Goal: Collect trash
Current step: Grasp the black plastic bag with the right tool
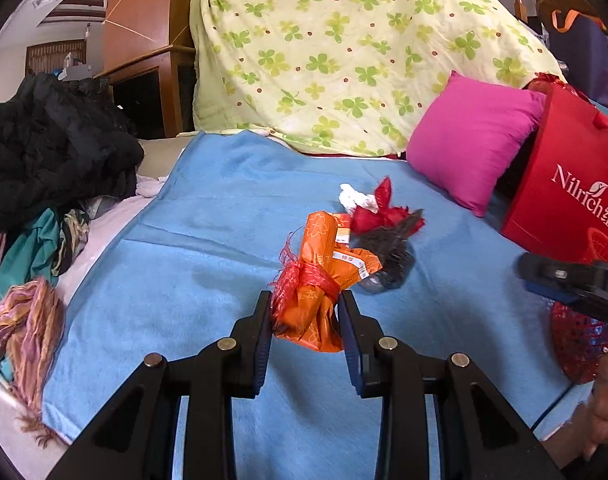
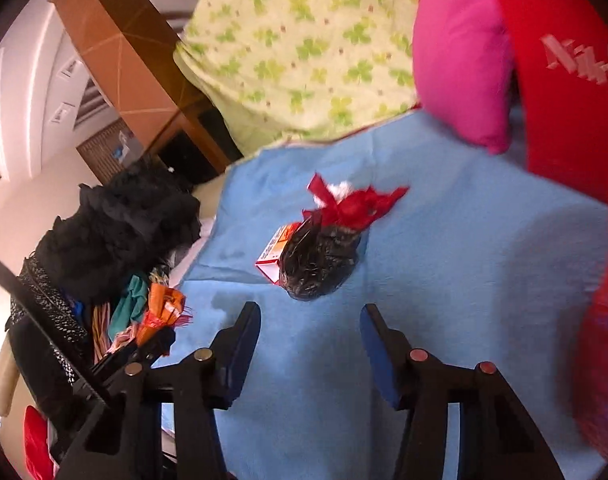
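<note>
My left gripper (image 1: 305, 300) is shut on an orange wrapper bundle (image 1: 323, 264) tied with red mesh, held just above the blue blanket (image 1: 208, 240). Beyond it on the blanket lie a black plastic bag with red handles (image 1: 387, 256), a white tissue (image 1: 355, 196) and a small red-and-white box (image 1: 341, 232). In the right wrist view my right gripper (image 2: 309, 312) stands open with nothing between its fingers, a little short of the black bag (image 2: 319, 260) and the box (image 2: 274, 256). The orange bundle (image 2: 164, 308) shows at the lower left.
A pink pillow (image 1: 471, 140) and a red paper bag (image 1: 563, 184) stand at the right. Red mesh netting (image 1: 579, 340) hangs at the right edge. A clover-print sheet (image 1: 343, 52) rises behind. Black clothes (image 1: 52, 148) and a striped scarf (image 1: 28, 320) lie at the left.
</note>
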